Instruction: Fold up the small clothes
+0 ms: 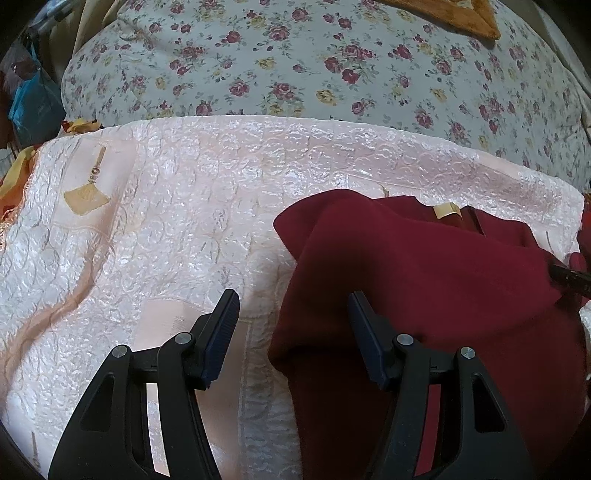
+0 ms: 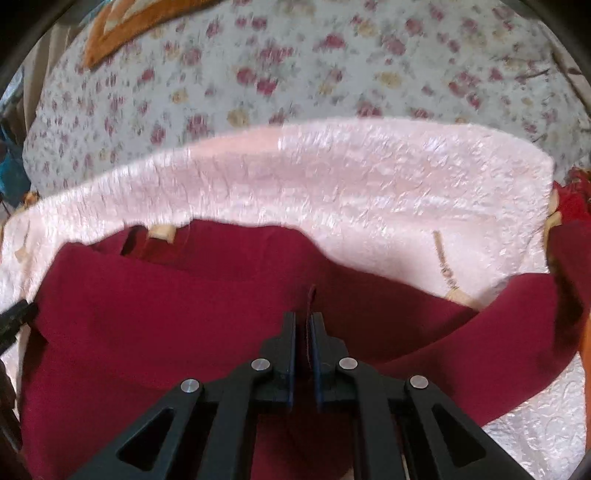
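A dark red garment (image 1: 424,273) lies partly folded on a shiny pink quilted cover (image 1: 166,221). My left gripper (image 1: 293,299) is open and empty, its right finger over the garment's left edge and its left finger over the pink cover. In the right wrist view, my right gripper (image 2: 303,317) is shut on a fold of the red garment (image 2: 166,317) and holds it pinched up. The right gripper's tip (image 1: 569,277) shows at the right edge of the left wrist view. A tan label (image 2: 161,232) shows at the garment's neck.
A floral bedspread (image 1: 295,66) lies beyond the pink cover (image 2: 369,184). An orange-brown cloth (image 1: 461,14) sits at the far back. A blue bag (image 1: 33,103) hangs at the far left. Red and orange fabric (image 2: 572,199) lies at the right edge.
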